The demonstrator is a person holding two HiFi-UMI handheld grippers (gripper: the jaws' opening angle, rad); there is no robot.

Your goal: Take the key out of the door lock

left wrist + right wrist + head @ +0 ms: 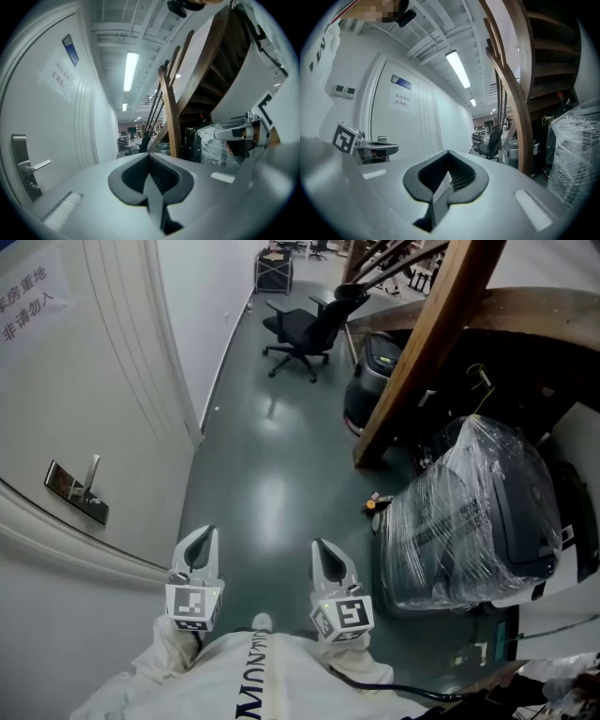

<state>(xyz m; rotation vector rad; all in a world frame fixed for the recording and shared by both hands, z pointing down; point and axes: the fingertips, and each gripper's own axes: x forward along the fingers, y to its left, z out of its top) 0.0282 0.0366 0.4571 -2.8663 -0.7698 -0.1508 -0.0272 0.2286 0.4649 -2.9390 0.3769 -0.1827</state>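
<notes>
Door lock (pixel 80 495) stands apart from left tongs (pixel 208 533) and right tongs (pixel 319 546), both closed, empty.

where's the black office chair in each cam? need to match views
Head view: office chair top centre, on the corridor floor.
Left gripper view: office chair small, near centre, far down the corridor.
Right gripper view: office chair right of centre.
Shared landmark: slanted wooden stair beam, right of the chair in all three.
</notes>
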